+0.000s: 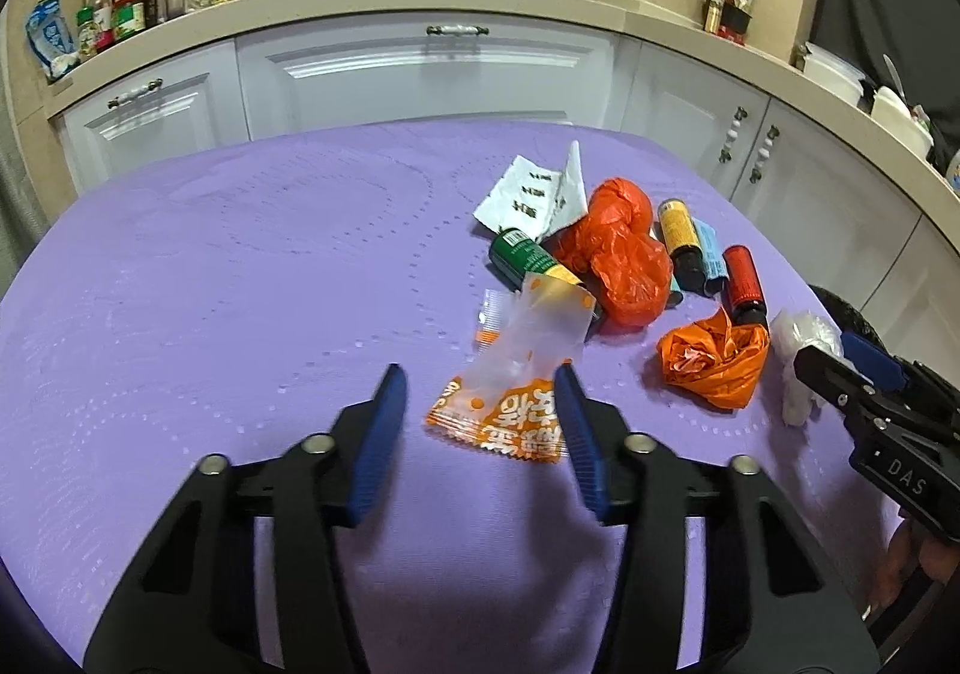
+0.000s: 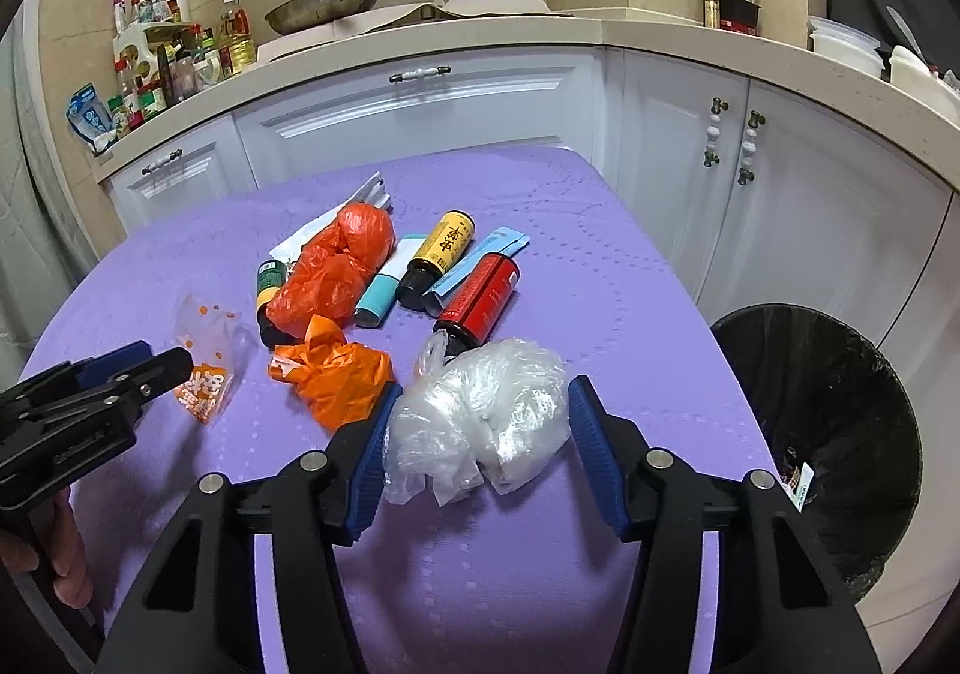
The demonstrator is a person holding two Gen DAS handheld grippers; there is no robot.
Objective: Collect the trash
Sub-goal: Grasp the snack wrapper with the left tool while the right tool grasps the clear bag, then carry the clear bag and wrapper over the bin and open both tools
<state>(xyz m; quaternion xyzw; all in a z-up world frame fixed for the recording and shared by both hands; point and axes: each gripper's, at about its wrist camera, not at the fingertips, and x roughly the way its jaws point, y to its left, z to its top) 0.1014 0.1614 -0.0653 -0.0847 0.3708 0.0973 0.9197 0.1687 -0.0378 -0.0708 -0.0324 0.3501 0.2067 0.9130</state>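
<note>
An orange-and-clear snack wrapper (image 1: 510,374) lies on the purple tablecloth (image 1: 210,284) between the fingers of my left gripper (image 1: 480,380). The jaws are open; the right pad sits at the wrapper's edge and the left pad is well clear of it. A crumpled clear plastic bag (image 2: 480,416) rests on the cloth and fills the gap of my right gripper (image 2: 485,392), whose pads stand close at both sides without visibly squeezing it. A black-lined trash bin (image 2: 840,392) stands off the table's right edge.
Behind the grippers lie a crumpled orange bag (image 2: 336,374), a red-orange bag (image 2: 336,266), green (image 1: 522,254), yellow (image 2: 444,248) and red (image 2: 483,296) bottles, and white paper (image 1: 528,194). White cabinets and a cluttered counter run behind the table.
</note>
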